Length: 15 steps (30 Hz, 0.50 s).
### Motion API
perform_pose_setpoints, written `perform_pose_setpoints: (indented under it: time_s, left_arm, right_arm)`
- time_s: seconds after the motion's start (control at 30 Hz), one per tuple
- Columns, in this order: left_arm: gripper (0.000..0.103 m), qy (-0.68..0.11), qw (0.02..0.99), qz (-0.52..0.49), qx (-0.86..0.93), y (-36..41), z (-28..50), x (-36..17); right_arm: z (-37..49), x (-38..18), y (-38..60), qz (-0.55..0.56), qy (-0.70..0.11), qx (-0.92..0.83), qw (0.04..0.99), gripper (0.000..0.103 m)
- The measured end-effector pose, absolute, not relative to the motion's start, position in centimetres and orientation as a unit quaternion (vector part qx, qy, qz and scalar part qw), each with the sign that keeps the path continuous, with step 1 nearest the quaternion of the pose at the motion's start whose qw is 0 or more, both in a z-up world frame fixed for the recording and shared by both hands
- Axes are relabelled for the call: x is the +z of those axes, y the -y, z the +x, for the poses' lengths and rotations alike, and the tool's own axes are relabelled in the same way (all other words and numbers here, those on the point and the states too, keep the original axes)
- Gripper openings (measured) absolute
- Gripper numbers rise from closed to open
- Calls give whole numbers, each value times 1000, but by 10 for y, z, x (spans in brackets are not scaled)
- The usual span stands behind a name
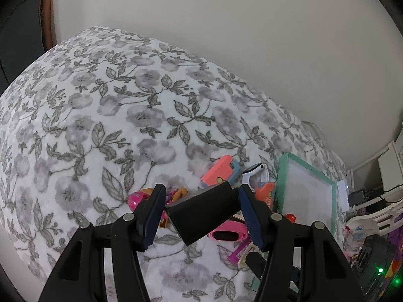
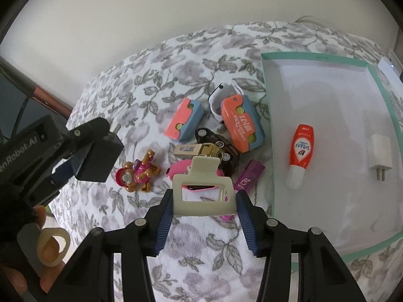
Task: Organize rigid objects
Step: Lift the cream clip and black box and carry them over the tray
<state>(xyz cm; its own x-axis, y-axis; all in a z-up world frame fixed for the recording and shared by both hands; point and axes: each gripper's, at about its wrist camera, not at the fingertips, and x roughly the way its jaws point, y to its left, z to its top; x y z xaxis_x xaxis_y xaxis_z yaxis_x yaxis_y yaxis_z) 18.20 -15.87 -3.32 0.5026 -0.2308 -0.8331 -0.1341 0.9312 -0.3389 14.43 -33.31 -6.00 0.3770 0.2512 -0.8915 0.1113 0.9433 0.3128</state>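
While my left gripper [image 1: 201, 210] is clamped on a black plug block [image 1: 204, 212], I see that block tilted between the blue pads, lifted clear of the floral bedspread [image 1: 100, 125]. It is a matte, boxy adapter; in the right wrist view the same block [image 2: 97, 156] shows a metal prong sticking up from its top edge. My right gripper [image 2: 204, 198] is closed on a cream hair claw clip [image 2: 203, 188], its rectangular frame pinched at both lower corners and its tab pointing away from me, held above the pile.

Just beyond the clip lies a pink watch [image 2: 194, 173], partly hidden by it, with a gold toy truck [image 2: 199, 151] and a dark toy car [image 2: 219, 146] touching each other behind. A purple wrapper [image 2: 249, 178] lies to the right of those. Two coral-and-blue cases [image 2: 185, 120] sit farther out, the larger one [image 2: 241, 125] printed with lettering, and a white-strapped watch [image 2: 221, 95] rests against it. A pink and gold toy figure [image 2: 138, 173] sits apart on the left, near the black block.

To the right lies a mint-edged tray [image 2: 314, 56] with a white floor. Inside it are an orange and white tube [image 2: 301, 151] and a white charger [image 2: 380, 156], side by side but apart.
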Motion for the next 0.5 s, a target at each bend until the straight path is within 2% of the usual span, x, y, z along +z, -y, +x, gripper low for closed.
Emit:
perform_pose_setpoints:
  time_s: [0.23,0.5]
  left_arm:
    - [61,-461,865,-187,-66,170,171,-2]
    - [61,-432,881,-139,-136,224,150,25]
  right_arm:
    - [130,-9,369,171,-495,6,852,52]
    - [102,38,430,142,-443,-114,878,52]
